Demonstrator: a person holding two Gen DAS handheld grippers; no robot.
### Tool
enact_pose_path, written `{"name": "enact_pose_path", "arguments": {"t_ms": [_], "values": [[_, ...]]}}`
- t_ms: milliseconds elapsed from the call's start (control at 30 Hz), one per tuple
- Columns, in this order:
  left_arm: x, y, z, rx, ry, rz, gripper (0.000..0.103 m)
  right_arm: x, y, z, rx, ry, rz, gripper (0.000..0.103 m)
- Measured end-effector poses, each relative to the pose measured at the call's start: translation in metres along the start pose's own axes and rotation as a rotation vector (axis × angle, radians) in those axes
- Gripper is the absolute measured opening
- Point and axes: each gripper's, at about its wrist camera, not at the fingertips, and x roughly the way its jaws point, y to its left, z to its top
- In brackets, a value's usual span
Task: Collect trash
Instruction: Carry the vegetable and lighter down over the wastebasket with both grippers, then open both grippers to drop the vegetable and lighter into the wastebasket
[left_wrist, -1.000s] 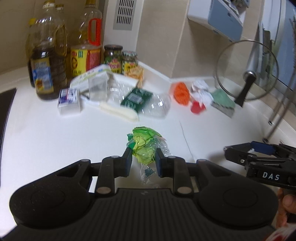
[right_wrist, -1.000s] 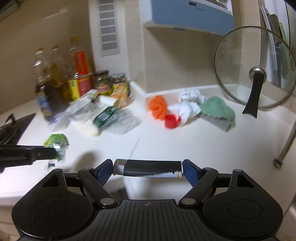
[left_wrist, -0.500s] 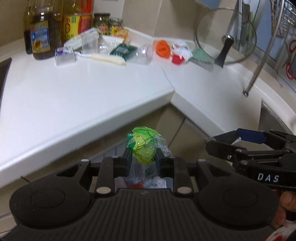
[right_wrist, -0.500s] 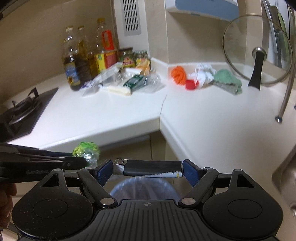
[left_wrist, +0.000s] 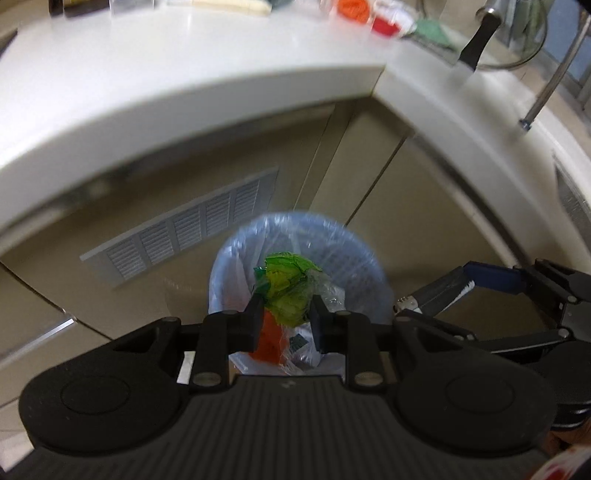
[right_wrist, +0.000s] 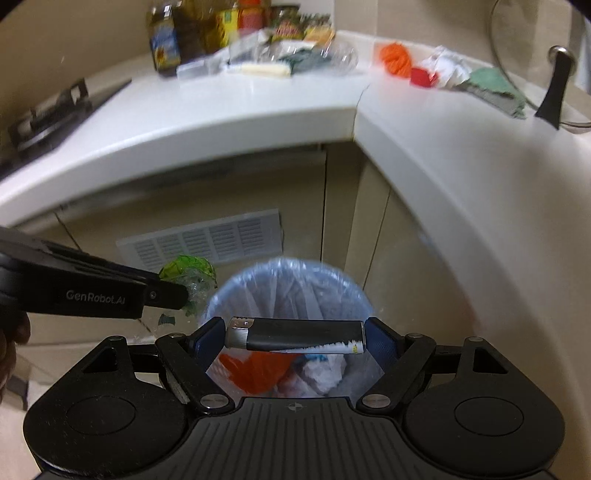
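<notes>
My left gripper is shut on a crumpled green plastic wrapper and hangs over a blue-lined trash bin on the floor. The same wrapper shows at the left of the right wrist view, just left of the bin. My right gripper is shut on a dark tube with a silver cap, held crosswise end to end between its blue pads, above the bin. Inside the bin lie orange and white scraps. The right gripper appears at the right of the left wrist view.
The white L-shaped counter overhangs the bin and carries more litter: an orange scrap, a red cap, white paper, a green cloth, clear wrappers, oil bottles and jars. A glass lid stands right, a stove left. Cabinet fronts and a vent grille stand behind the bin.
Both grippers have dropped from counter height and tipped downward past the counter edge to above the bin. Each keeps its hold: left on the wrapper, right on the tube.
</notes>
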Motion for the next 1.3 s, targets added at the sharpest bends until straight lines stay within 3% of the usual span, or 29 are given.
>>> {"name": "enact_pose_path", "arguments": {"t_ms": [567,1000,1100,1167,1300], "values": [[0.083,0.007,0.004,-0.05,0.111,0.014,0.025,0.088,-0.016,-0.023,-0.079,0.132,0.024,0.081],[0.116,0.014,0.01,-0.056,0.143,0.022,0.028,0.117,-0.027,-0.031,-0.08,0.181,0.026,0.081],[0.119,0.014,0.011,-0.061,0.142,0.028,0.035,0.119,-0.027,-0.031,-0.077,0.185,0.027,0.081],[0.12,0.015,0.011,-0.065,0.14,0.039,0.054,0.12,-0.027,-0.031,-0.076,0.187,0.028,0.081],[0.119,0.017,0.01,-0.07,0.139,0.044,0.057,0.121,-0.027,-0.03,-0.074,0.186,0.028,0.081]]}}
